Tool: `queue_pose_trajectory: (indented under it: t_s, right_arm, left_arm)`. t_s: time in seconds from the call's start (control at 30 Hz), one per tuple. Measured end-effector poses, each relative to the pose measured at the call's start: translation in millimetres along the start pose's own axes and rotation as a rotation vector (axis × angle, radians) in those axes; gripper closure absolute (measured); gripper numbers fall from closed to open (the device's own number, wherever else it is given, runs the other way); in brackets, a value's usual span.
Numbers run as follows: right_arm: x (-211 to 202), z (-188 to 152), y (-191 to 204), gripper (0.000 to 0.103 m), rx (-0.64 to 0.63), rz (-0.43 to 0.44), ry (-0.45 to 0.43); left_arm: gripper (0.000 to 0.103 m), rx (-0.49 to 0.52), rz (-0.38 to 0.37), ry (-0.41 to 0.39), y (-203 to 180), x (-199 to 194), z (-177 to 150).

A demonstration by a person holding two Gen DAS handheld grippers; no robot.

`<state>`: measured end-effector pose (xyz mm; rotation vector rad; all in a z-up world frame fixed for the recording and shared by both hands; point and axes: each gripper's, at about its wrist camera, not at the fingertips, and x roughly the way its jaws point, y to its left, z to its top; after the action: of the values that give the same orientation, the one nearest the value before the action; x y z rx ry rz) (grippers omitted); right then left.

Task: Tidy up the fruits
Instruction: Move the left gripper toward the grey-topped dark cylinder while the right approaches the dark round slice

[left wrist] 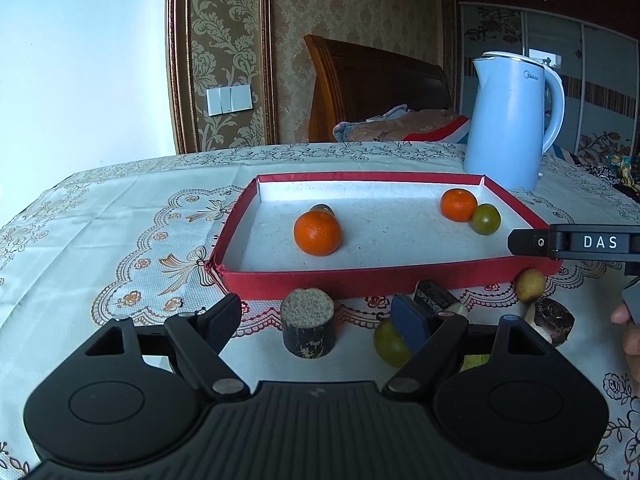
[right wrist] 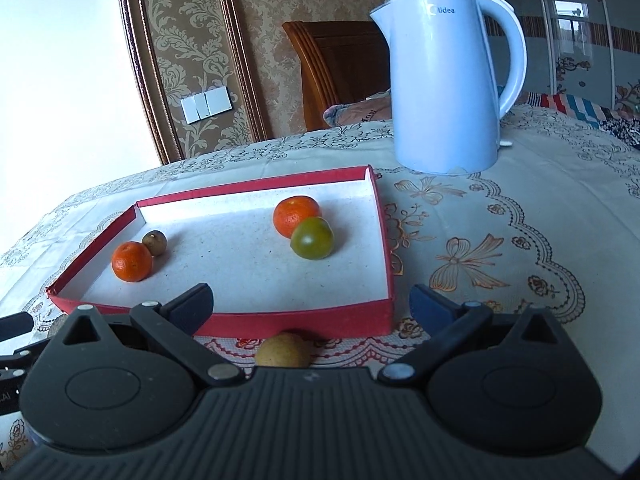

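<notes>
The left hand-held gripper (left wrist: 320, 316) is hovering wide open, gripping nothing, over the table (left wrist: 120, 208), a dark sugarcane stub (left wrist: 307, 328) standing between its fingers and a green fruit (left wrist: 390, 342) touching its right finger. The right hand-held gripper (right wrist: 312, 308) is gaping empty, a small brown fruit (right wrist: 283, 351) lying just near of the red tray (right wrist: 280, 324), which is holding two oranges.

Daylight, bright and cool, entering from the left; the plain white wall (left wrist: 80, 60) is washed out to near-white in both views. Soft shadows fall right of the orange mandarins in the red-walled, white-floored cardboard tray (left wrist: 360, 280). Focus is sharp at centre; fisheye curvature bends the gilt-framed wallpaper panel (right wrist: 176, 60) and the table edges. The black gripper housings in the foreground are dim.
</notes>
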<state>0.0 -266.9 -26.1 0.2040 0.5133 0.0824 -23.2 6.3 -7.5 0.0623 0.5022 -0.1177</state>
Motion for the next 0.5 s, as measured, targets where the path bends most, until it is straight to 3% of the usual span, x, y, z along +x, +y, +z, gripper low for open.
queue_pose_trajectory:
  t_s: [0.23,0.37,0.5]
  right_arm:
    - [0.4,-1.4,0.6,0.0,-0.005,-0.006,0.0]
    - [0.9,-1.4,0.8,0.0,-0.005,-0.004,0.005]
    - [1.1,-1.6,1.5,0.0,-0.008,-0.003,0.006]
  left_arm:
    - [0.021,0.032,0.017,0.0,-4.3,-3.0,-4.8]
    - [0.021,-0.02,0.072,0.009,6.3,2.6,-1.8]
    - [0.021,-0.072,0.065,0.063,16.1,13.5,1.1]
